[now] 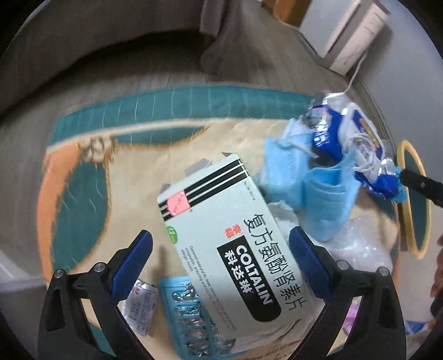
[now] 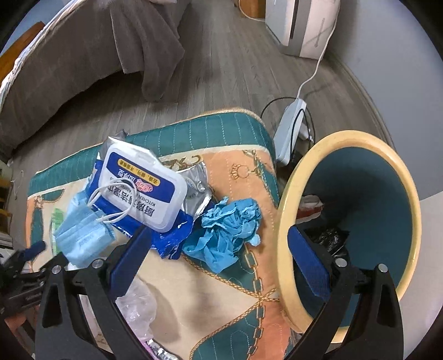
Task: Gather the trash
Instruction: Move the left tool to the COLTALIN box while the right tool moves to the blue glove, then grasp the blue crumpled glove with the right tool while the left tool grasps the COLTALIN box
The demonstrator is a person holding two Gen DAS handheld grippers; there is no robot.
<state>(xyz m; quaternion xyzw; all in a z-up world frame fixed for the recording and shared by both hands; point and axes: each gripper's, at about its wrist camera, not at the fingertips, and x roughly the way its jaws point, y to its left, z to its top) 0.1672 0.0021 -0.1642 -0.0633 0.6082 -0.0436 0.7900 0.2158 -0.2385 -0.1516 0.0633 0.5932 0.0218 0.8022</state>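
In the left wrist view my left gripper (image 1: 221, 263) is open, its blue fingers either side of a pale green Coltalin medicine box (image 1: 221, 243) that lies tilted on the pile. There is a gap between the left finger and the box. A blue blister pack (image 1: 188, 318) and a foil strip (image 1: 141, 307) lie beside it. In the right wrist view my right gripper (image 2: 220, 260) is open just short of a crumpled blue glove (image 2: 224, 232). A wet-wipes pack (image 2: 144, 191) and a blue face mask (image 2: 83, 235) lie to its left. The yellow-rimmed bin (image 2: 285, 221) stands at the right.
The trash lies on a teal, orange and cream quilted mat (image 2: 243, 171) on a wooden floor. A clear plastic bag (image 2: 138, 301) lies near my right gripper. Beyond the mat are a power strip (image 2: 290, 130) with cables, a white appliance (image 2: 301, 25) and a grey blanket (image 2: 144, 41).
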